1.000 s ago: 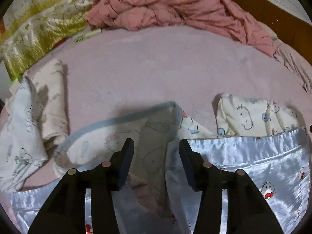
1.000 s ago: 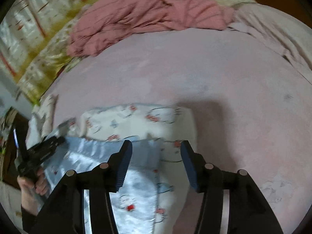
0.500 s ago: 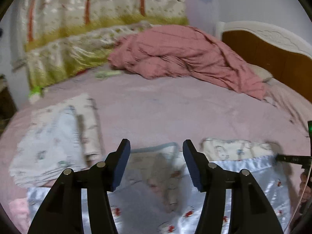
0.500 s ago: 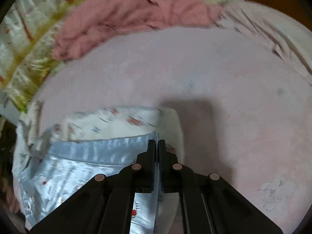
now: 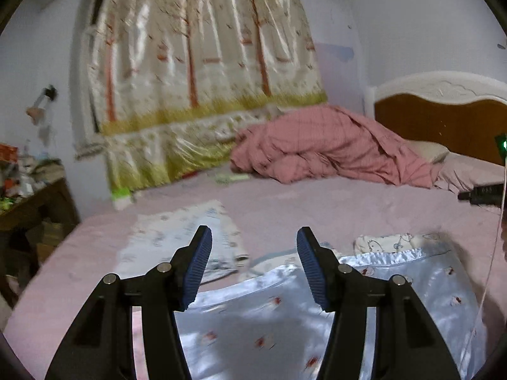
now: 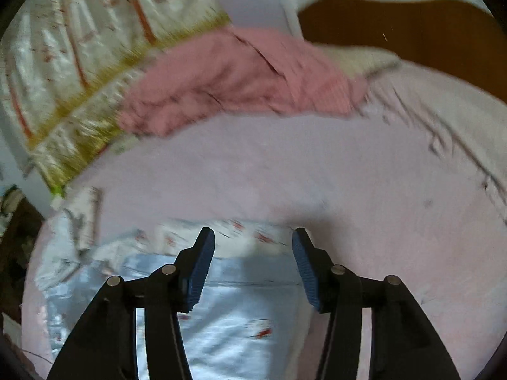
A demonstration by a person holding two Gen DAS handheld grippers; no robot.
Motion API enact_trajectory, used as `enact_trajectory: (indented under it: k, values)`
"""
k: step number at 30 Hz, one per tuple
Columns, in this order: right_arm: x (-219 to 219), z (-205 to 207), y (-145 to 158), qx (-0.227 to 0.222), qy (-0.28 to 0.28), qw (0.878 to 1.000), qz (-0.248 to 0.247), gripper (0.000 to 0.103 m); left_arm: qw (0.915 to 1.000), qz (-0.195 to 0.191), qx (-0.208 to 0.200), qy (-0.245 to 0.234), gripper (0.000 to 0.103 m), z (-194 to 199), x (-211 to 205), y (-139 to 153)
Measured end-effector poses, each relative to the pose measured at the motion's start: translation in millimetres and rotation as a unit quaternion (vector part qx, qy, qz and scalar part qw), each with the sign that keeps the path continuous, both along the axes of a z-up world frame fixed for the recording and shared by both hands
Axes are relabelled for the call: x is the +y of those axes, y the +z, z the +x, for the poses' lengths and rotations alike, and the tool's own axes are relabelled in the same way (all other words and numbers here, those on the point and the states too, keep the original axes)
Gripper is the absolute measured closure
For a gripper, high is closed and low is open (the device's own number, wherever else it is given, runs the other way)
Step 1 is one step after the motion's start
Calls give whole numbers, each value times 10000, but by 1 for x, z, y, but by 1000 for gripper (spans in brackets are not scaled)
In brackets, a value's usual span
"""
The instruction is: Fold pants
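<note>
Shiny light-blue pants with small red prints lie flat on the pink bed sheet. A cream printed garment shows behind their far edge. My left gripper hangs open above the pants, with nothing between its fingers. In the right wrist view the same pants lie below my right gripper. Its jaws are opening and hold nothing, with the pants' far edge just under them. The cream garment peeks out beyond that edge. The right gripper's tip shows at the right edge of the left wrist view.
A folded pale printed cloth lies left of the pants. A crumpled pink quilt is heaped at the far side of the bed by the wooden headboard. A tree-print curtain hangs behind. A cluttered wooden table stands at the left.
My left gripper rose and tipped up, bringing curtain and wall into view. My right gripper closed on the pants' far edge, then let go, opened and lifted.
</note>
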State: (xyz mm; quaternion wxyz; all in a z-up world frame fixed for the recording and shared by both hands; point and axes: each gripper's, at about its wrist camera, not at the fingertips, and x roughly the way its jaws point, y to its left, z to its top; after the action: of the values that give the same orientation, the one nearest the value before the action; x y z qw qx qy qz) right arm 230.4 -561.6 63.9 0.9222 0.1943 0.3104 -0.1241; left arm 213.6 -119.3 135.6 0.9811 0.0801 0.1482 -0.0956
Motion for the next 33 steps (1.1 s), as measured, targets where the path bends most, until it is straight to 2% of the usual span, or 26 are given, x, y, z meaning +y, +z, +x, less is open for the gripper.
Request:
enact_trajectory:
  k: [3, 5, 8, 11, 13, 16, 19, 22, 25, 27, 29, 33]
  values:
    - [36, -28, 41, -549, 252, 9978, -277, 50, 9997, -31, -177, 133, 45, -41, 28, 19]
    - [67, -52, 68, -939, 539, 9930, -464, 50, 9995, -125, -158, 250, 45, -63, 48, 30]
    - [117, -94, 102, -1520, 1049, 9807, -644, 48, 9985, -342, -208, 366, 45, -92, 76, 44]
    - [154, -148, 129, -2097, 1255, 9681, -545, 46, 9972, -342, -342, 572, 45, -117, 97, 56]
    - [172, -175, 136, -2268, 1331, 9633, -542, 45, 9965, -399, -296, 672, 45, -129, 109, 61]
    - [204, -209, 141, -2300, 1575, 9594, -436, 45, 9960, -521, -110, 712, 45, -144, 123, 68]
    - [237, -221, 131, -2004, 2107, 9558, -428, 45, 9949, -613, -100, 800, 45, -163, 136, 66]
    - [273, -226, 102, -1555, 2347, 9582, -510, 45, 9946, -770, -41, 700, 45, -179, 150, 59]
    - [307, -235, 75, -1372, 2229, 9595, -1043, 45, 9953, -758, 86, 591, 39, -193, 163, 48]
    - [323, -237, 61, -1402, 2160, 9585, -1220, 45, 9944, -747, 37, 750, 36, -201, 171, 38]
    - [333, -232, 46, -1330, 2123, 9614, -1135, 45, 9926, -804, 55, 913, 36, -202, 179, 24]
    - [341, -224, 14, -1260, 1901, 9699, -848, 45, 9874, -1181, 257, 1021, 36, -191, 199, -11]
